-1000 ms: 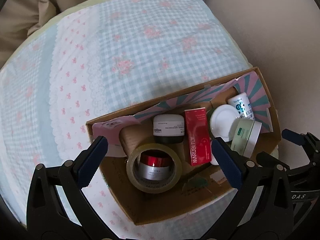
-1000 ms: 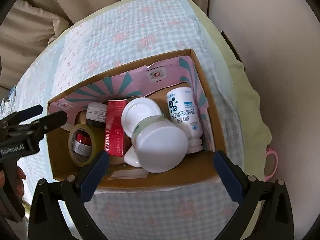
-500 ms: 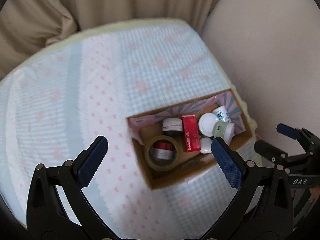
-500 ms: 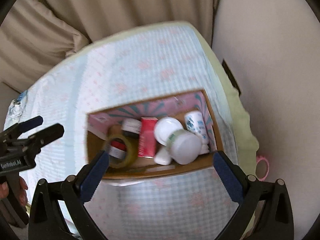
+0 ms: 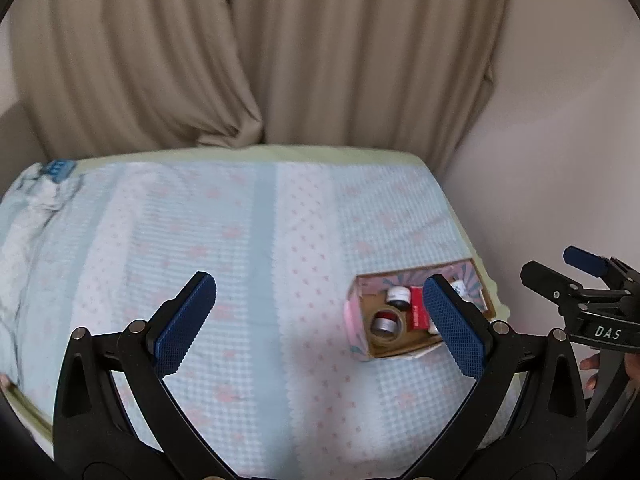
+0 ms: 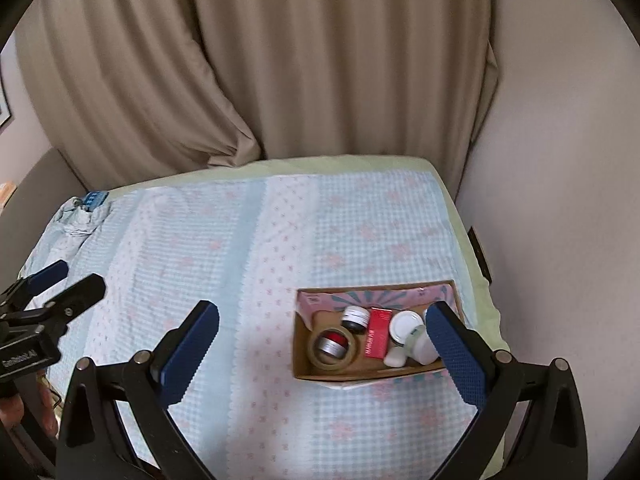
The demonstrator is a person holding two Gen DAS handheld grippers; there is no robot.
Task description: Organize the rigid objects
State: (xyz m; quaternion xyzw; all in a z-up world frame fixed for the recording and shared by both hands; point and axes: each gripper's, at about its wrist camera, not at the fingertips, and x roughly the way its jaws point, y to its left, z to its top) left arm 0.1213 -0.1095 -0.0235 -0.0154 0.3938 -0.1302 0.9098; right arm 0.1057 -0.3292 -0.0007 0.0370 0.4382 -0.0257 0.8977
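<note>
A cardboard box with a pink patterned lining sits near the right edge of a bed. It holds a tape roll with a red-and-silver jar inside its ring. Beside it are a black-and-white jar, a red carton and white-lidded jars. My right gripper hangs open and empty, high above the bed and back from the box. My left gripper is also open and empty, with the box behind its right finger. Each gripper shows in the other's view: right gripper, left gripper.
The bed carries a blue-and-white checked blanket with pink flowers. Beige curtains hang behind it and a pale wall stands at the right. A crumpled cloth with a blue item lies at the far left corner.
Both grippers have pulled up and back from the box, which now looks small and distant. The curtains and the whole bed have come into view. The box's contents have not moved.
</note>
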